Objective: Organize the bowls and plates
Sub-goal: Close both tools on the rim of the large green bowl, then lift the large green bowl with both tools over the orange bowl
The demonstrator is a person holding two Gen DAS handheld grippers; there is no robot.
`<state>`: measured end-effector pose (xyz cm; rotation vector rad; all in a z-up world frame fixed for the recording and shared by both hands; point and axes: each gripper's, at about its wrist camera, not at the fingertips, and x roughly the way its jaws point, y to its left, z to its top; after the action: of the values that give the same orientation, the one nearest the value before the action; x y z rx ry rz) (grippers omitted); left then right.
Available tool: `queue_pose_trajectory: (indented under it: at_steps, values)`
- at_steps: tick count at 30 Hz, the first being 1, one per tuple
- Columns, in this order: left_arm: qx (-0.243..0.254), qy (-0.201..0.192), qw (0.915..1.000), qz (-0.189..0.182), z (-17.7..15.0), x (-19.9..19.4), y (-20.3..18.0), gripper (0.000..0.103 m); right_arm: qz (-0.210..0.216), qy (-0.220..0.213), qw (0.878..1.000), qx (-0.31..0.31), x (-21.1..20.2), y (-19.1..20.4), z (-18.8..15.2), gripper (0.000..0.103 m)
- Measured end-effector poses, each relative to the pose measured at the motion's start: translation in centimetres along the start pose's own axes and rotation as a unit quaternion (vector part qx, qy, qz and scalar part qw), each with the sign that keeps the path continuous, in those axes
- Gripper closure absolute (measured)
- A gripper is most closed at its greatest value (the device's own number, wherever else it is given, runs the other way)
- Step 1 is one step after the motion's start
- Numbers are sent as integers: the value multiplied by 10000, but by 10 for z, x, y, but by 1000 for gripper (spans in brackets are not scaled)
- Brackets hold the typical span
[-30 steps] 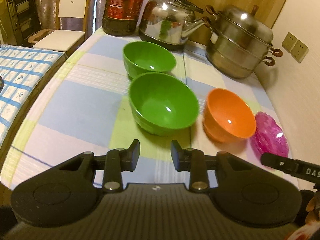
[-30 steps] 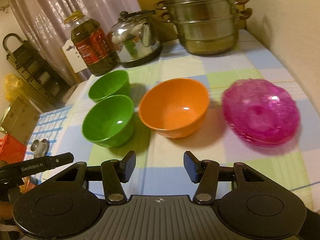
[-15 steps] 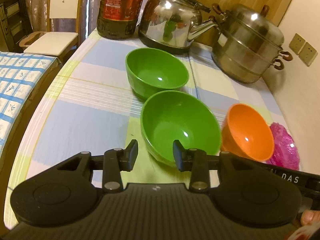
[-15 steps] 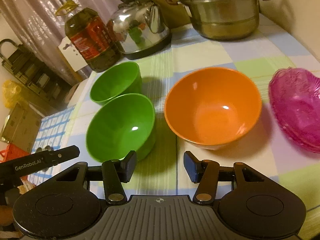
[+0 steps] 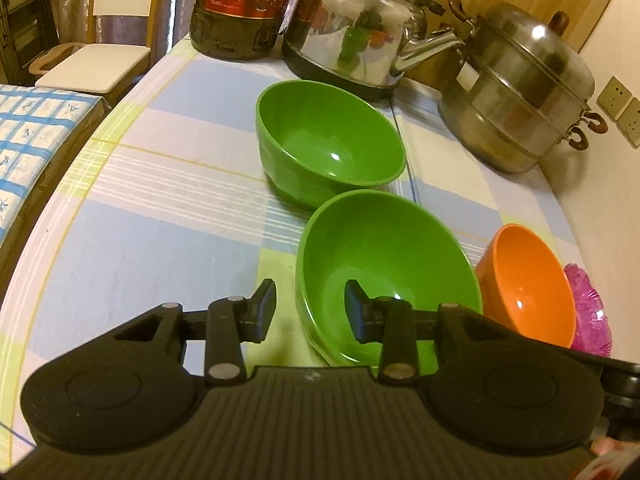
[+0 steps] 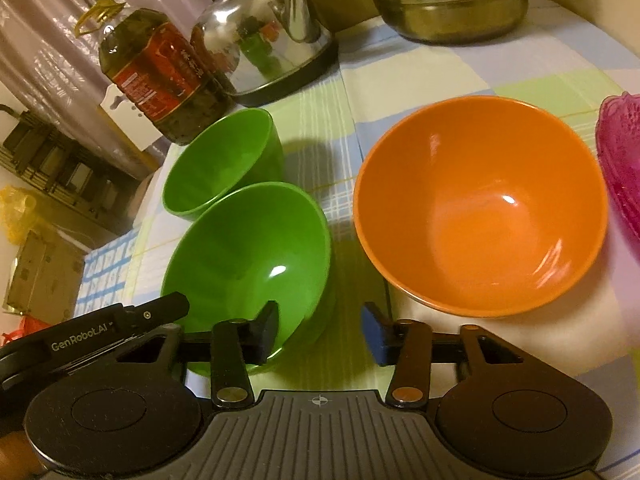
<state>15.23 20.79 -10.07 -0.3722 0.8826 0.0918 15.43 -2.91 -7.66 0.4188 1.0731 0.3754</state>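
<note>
Left gripper (image 5: 310, 312), nearest the lens in the left wrist view: jaws partly spread and straddling the near rim of the nearer green bowl (image 5: 394, 264), one pad outside the wall, the other over the inside. The pads do not appear to press on the rim, so nothing is held.

Right gripper (image 6: 320, 330): jaws closing, with only checked tablecloth (image 6: 420, 76) showing between them. It hangs over the gap between that bowl and the orange bowl (image 6: 480, 212); its left pad lies in front of the green bowl's wall, though contact cannot be confirmed.

Risk one: both tools converge on the same near edge. The left tool's body is visible at the lower left of the right wrist view, and a further advance could bring the two together or shove the bowl.

Risk two: a pinch on a thin, smooth, sloping plastic rim may slip, or tip the bowl as it lifts.

Behind, the farther green bowl (image 5: 328, 140) sits just beside the nearer one; a nudge would push one into the other. The pink glass plate (image 6: 622, 164) lies just beside the orange bowl at the right edge and looks the most fragile item.

Farthest: kettle (image 5: 360, 28), oil bottle (image 6: 156, 76) and steamer pot (image 5: 516, 100), well clear of the grippers.
</note>
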Motion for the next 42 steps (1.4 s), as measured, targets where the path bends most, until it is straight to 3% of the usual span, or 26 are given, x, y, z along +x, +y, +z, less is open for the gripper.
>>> queue_pose_trajectory:
  at_steps: [9, 13, 26, 34, 42]
  values:
    - [154, 14, 9999, 67, 3, 10, -1, 86, -18, 64, 10000, 25, 16, 3, 3, 81]
    - [266, 21, 9995, 173, 4, 12, -4, 94, -54, 79, 9999, 32, 17, 5, 4, 83]
    - [311, -71, 9991, 262, 0, -14, -12, 94, -136, 116, 9995, -260, 6, 14, 2, 85]
    - [358, -198, 9988, 273, -5, -47, -29, 94, -39, -68, 9983, -583, -32, 22, -1, 85]
    - [595, -331, 9977, 1, -4, -69, -68, 94, -113, -297, 9974, -654, -78, 8, 4, 85]
